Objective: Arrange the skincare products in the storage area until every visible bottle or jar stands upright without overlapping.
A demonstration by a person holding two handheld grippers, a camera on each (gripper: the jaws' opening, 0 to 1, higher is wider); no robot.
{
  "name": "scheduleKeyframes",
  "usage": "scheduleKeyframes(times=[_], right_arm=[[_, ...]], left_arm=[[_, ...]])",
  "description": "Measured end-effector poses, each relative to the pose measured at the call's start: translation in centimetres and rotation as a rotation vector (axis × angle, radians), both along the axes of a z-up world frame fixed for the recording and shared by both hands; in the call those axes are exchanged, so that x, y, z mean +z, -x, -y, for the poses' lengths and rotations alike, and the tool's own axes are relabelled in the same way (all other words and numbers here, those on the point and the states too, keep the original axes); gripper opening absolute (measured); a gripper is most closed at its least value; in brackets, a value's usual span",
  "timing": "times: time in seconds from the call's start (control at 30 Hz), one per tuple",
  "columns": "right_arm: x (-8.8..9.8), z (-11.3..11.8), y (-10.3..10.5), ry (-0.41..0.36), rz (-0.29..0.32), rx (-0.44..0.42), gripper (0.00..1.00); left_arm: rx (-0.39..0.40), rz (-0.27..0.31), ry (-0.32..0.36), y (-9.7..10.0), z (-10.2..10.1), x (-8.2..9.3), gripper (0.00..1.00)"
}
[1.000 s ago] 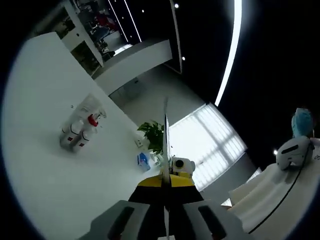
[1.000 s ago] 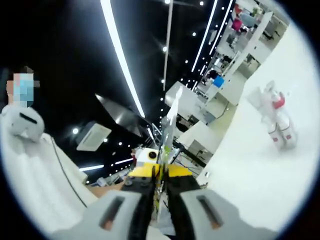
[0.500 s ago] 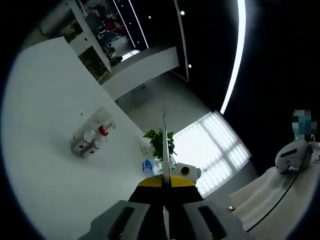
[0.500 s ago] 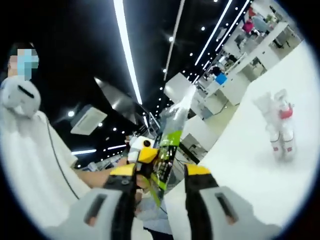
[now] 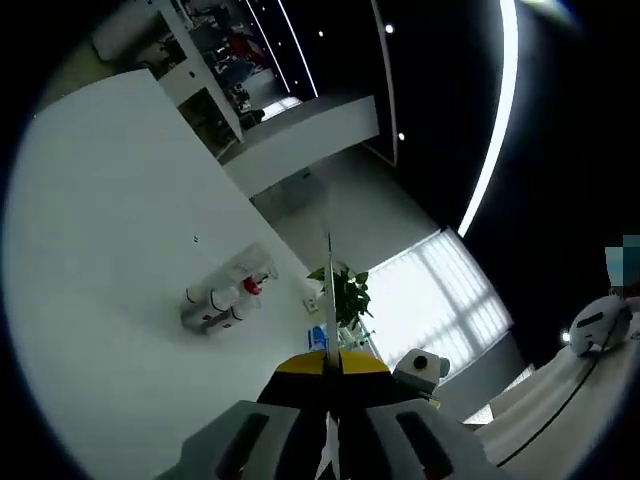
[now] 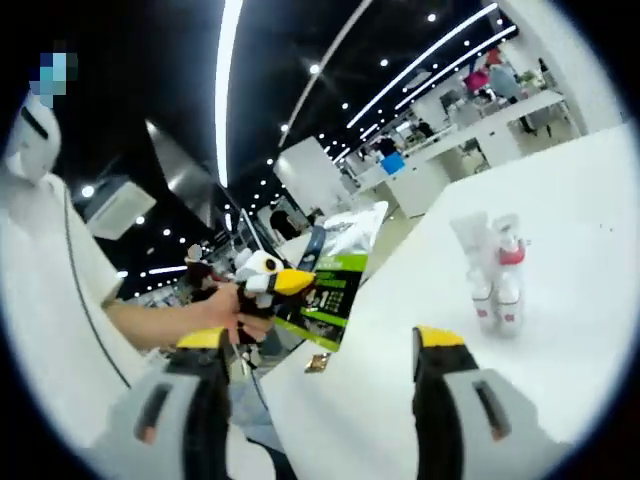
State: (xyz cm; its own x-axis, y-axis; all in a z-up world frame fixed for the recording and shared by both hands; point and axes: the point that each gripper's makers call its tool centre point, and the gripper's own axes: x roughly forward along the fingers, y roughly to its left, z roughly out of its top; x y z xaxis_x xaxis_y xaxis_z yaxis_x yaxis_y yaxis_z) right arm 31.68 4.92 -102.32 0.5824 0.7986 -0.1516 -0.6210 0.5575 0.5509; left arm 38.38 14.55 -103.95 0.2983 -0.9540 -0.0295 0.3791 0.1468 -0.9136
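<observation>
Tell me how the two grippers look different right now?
The right gripper has its jaws spread wide apart with nothing between them, but the left gripper is pressed shut on a thin green and silver packet. The left one is seen held up in a hand in the right gripper view. Both have yellow tips and hang over the white table near the bottles.

Grey tongs (image 6: 320, 375) with yellow-tipped jaws; person's white short sleeve (image 6: 60, 290)
</observation>
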Motion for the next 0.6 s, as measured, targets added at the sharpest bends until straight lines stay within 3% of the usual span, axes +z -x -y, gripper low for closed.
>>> scheduleKeyframes(times=[0.07,0.2,0.33,0.6], right_arm=[[0.3,0.2,-0.2,-0.007,0.001,-0.038,0.8],[1.0,0.3,-0.3,0.082,0.105,-0.084,0.91],[1.0,0.7,-0.3,0.088,0.081,-0.135,0.98],[-0.1,1.4,0.8,0.088,0.047,-0.179,0.99]], left_arm=[[0.008,-0.018,-0.012,-1.0,-0.4,-0.8,0.01],[0.014,-0.05,-0.018,-2.7,-1.1,-2.3,0.01],[0.021,-0.074,-0.027,-4.2,-1.3,-3.6,0.01],[0.024,-0.163,-0.07,-5.3,-0.6,-6.3,0.01]])
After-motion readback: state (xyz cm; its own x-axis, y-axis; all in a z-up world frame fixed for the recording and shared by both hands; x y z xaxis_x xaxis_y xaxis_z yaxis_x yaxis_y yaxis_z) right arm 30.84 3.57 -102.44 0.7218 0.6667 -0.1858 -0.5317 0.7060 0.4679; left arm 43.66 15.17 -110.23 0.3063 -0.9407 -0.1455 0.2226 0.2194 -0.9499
